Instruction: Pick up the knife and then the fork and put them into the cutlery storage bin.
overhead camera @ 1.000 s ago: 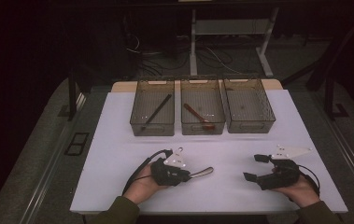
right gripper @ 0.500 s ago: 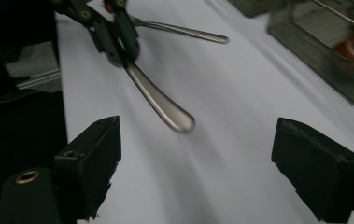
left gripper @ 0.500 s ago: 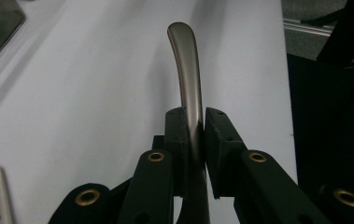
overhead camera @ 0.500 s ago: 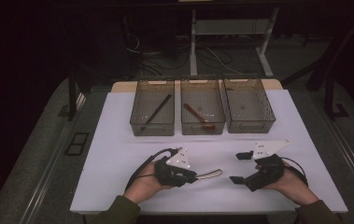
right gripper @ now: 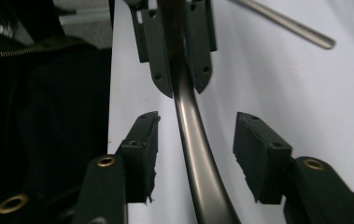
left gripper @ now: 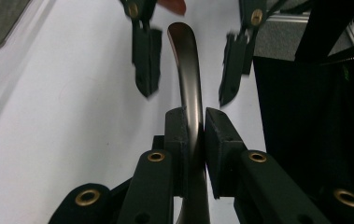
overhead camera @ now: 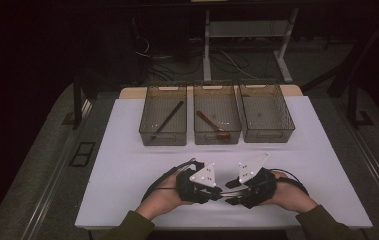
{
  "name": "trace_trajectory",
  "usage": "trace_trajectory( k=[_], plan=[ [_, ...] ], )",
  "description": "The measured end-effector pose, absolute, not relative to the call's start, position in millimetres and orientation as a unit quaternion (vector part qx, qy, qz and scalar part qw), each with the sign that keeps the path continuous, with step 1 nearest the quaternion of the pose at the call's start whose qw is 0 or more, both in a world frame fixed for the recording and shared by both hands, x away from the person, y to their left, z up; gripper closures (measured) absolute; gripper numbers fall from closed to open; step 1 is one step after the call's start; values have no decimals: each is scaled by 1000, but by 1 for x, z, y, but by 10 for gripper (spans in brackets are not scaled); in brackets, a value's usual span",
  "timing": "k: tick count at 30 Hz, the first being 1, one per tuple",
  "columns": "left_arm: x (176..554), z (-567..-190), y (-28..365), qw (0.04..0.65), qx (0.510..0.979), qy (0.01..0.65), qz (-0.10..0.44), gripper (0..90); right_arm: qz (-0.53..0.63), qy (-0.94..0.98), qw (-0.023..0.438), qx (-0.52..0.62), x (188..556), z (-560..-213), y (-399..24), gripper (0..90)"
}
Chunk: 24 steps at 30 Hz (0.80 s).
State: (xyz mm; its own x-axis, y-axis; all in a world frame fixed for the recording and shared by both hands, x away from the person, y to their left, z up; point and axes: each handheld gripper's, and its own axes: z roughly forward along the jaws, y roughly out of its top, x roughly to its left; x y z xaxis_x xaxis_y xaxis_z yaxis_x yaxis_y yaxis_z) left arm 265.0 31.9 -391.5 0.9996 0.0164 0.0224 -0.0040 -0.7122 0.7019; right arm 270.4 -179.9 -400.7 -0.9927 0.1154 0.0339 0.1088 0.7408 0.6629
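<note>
We have the left claw [left gripper: 194, 128] clamped on a slim, curved dark metal handle [left gripper: 189, 84], pads pressing its two sides, held low over the near edge of the white table [overhead camera: 127, 150] in front of us. The handle's long axis runs straight out from the left claw toward the right claw [right gripper: 195, 154], which faces it head on from just beside it, so the free end already lies between the right claw's jaws. Those jaws have just been closing, yet they stand apart, a gap showing either side of the handle, neither pad touching. We judge this a hand-over: the right hand only has to squeeze on the same line, no sideways shift needed. Beyond, three clear bins [overhead camera: 217, 120] sit in a row, well apart from both hands.
</note>
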Motion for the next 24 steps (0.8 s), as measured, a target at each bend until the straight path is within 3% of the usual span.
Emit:
trace_trajectory(
  k=[4,14,24],
  plan=[
    [263,-391,29,376,926,2,10,793,340,940,-3,41,269,-403,-170,629],
    [262,-389,25,368,929,-13,14,793,319,947,0,27,268,-403,-161,756],
    [263,-393,25,363,932,-11,2,776,315,949,-8,16,264,-406,-159,785]
  ],
)
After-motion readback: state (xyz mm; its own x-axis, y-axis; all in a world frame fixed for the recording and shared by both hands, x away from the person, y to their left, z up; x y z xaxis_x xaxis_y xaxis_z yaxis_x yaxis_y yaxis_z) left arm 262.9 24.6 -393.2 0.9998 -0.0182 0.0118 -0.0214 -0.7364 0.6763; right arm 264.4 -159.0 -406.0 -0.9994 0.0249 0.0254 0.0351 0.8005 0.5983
